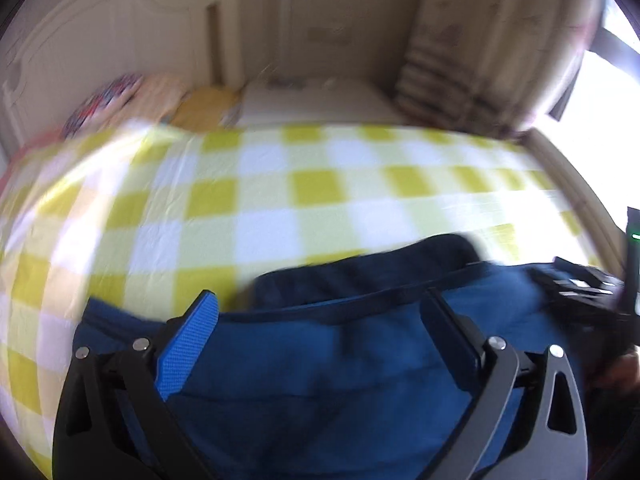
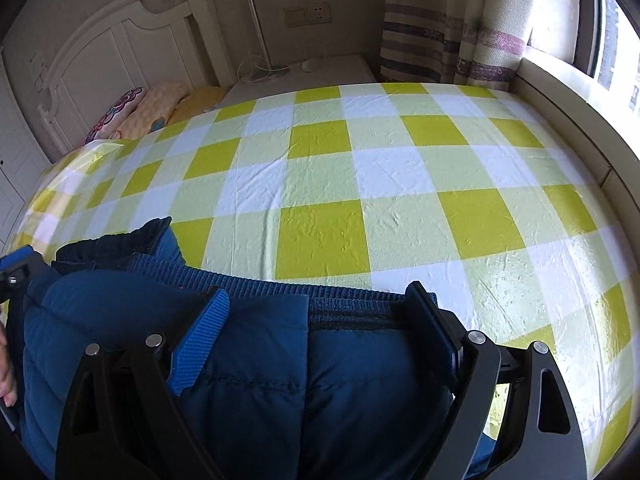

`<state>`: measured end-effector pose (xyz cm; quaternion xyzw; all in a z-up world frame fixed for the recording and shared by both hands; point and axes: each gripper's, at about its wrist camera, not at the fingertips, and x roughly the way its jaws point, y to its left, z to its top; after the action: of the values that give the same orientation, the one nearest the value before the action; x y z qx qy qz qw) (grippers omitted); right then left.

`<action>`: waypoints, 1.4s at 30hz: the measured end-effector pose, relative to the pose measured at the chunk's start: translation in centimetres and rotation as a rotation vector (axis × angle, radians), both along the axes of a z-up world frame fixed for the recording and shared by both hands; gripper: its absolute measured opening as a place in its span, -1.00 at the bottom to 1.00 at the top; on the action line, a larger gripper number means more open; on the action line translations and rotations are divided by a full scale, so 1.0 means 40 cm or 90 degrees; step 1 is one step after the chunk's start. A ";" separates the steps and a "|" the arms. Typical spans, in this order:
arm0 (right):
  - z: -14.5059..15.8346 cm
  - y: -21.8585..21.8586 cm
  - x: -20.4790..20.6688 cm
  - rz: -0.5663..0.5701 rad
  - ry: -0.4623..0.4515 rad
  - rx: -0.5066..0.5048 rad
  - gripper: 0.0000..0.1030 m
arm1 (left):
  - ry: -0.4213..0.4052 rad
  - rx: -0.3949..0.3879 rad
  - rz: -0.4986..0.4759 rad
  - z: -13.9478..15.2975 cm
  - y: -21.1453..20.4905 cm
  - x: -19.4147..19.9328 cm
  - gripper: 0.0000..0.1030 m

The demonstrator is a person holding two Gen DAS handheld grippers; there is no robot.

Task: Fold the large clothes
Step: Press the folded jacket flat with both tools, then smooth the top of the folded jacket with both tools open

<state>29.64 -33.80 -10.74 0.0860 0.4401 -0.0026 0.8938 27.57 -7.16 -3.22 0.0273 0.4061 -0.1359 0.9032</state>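
Note:
A dark blue padded jacket (image 2: 256,376) with a ribbed hem lies on the yellow, green and white checked bed sheet (image 2: 320,168) at the near edge. My right gripper (image 2: 320,304) is open, its jaws wide apart over the jacket's hem. In the blurred left wrist view the jacket (image 1: 320,368) fills the lower frame, and my left gripper (image 1: 320,304) is open above it, jaws spread. The other gripper (image 1: 580,292) shows at the right edge there, and the left one (image 2: 16,272) at the left edge of the right wrist view.
Pillows (image 2: 136,112) lie against a white headboard (image 2: 112,52) at the far left. A white bedside table (image 2: 304,72) with cables stands beyond the bed. Striped curtains (image 2: 452,28) and a window sill (image 2: 568,92) run along the right.

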 end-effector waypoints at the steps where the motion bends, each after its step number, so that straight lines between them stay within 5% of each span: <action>1: -0.001 0.000 0.000 0.000 0.000 0.000 0.60 | -0.020 0.013 -0.027 0.014 -0.045 -0.022 0.95; 3: -0.002 0.001 0.000 0.000 -0.001 0.003 0.60 | -0.043 0.072 -0.067 -0.012 -0.137 -0.042 0.95; 5: -0.002 0.000 -0.002 0.000 -0.003 0.005 0.60 | 0.025 0.147 -0.082 -0.114 -0.203 -0.016 0.96; 9: -0.001 -0.003 -0.006 -0.004 -0.004 0.010 0.60 | 0.085 -0.010 -0.085 -0.127 -0.118 0.020 0.96; 14: 0.000 -0.001 -0.006 -0.004 -0.006 0.011 0.60 | 0.031 -0.027 -0.017 -0.065 0.033 0.003 0.91; 17: 0.000 -0.001 -0.006 -0.003 -0.006 0.010 0.60 | 0.003 0.018 0.128 -0.066 0.224 0.026 0.91; 21: 0.000 -0.001 -0.007 -0.004 -0.007 0.012 0.60 | 0.065 -0.074 0.143 -0.113 0.381 0.050 0.90; 25: 0.001 -0.001 -0.008 -0.004 -0.008 0.012 0.60 | 0.050 0.047 0.135 -0.129 0.304 0.054 0.93; 30: 0.007 0.017 -0.003 -0.004 0.008 -0.026 0.61 | 0.050 0.001 0.139 -0.134 0.336 0.044 0.93; 33: 0.071 0.080 -0.028 -0.032 -0.001 -0.143 0.65 | 0.050 0.010 0.140 -0.135 0.335 0.044 0.93; 38: 0.192 0.329 -0.124 0.143 -0.128 -0.136 0.80 | 0.049 0.010 0.140 -0.134 0.336 0.044 0.93; 42: 0.043 0.530 -0.113 0.295 -0.030 -0.216 0.80 | 0.048 0.003 0.141 -0.133 0.339 0.042 0.94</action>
<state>25.12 -12.61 -9.02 -0.1675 0.4206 0.1303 0.8821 29.25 6.41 -8.53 -0.0207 0.4409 -0.0351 0.8966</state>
